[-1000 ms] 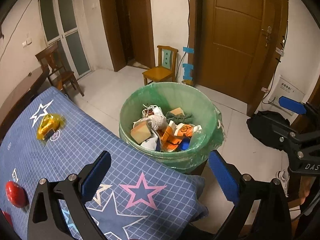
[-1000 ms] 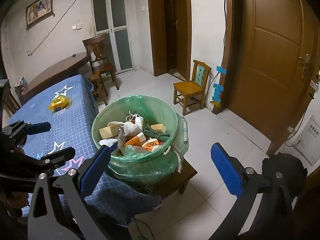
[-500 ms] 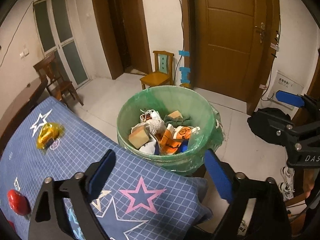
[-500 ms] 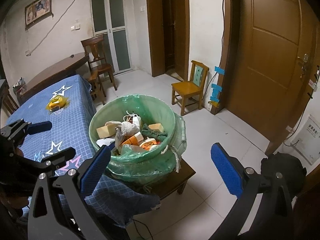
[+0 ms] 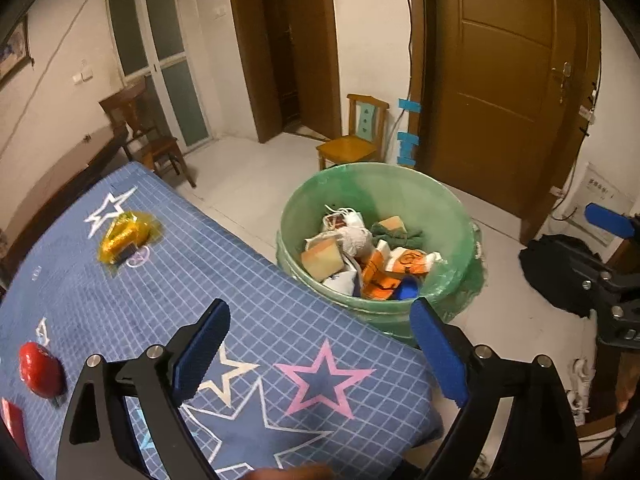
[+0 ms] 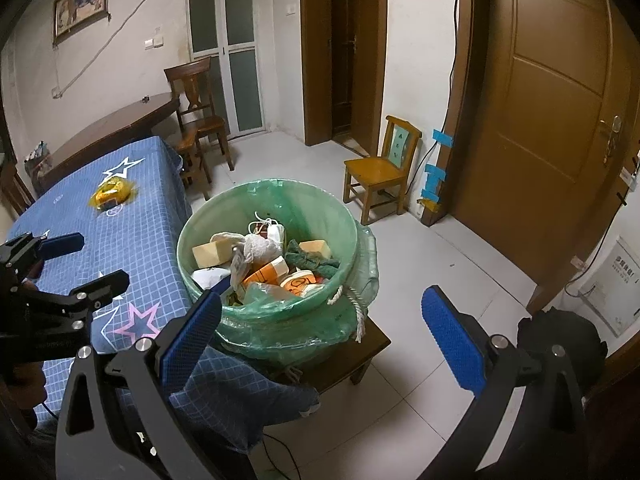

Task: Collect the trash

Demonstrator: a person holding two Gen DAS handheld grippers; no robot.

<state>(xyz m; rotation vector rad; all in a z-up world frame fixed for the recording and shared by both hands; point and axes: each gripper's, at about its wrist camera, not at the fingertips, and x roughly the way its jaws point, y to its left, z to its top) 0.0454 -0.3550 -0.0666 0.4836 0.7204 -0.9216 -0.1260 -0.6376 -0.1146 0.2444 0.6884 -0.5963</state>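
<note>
1. The left claw [image 5: 316, 344] is hanging over the near corner of the table [image 5: 132, 300] with its blue pads spread wide; the jaws have just been opening a little, with nothing between them.
2. The right claw [image 6: 320, 332] is likewise standing wide apart and empty, hovering off the table's edge.
3. Just ahead of both claws, a round bin lined with a green plastic bag [image 6: 304, 204] is sitting on a low wooden stool [image 6: 360, 352], holding crumpled trash.
4. Far to the left claw's left, a yellow crinkled wrapper [image 5: 124, 236] is lying on the blue star-patterned tablecloth.
5. Nearer, at its left, a red round object [image 5: 40, 368] is resting.
</note>
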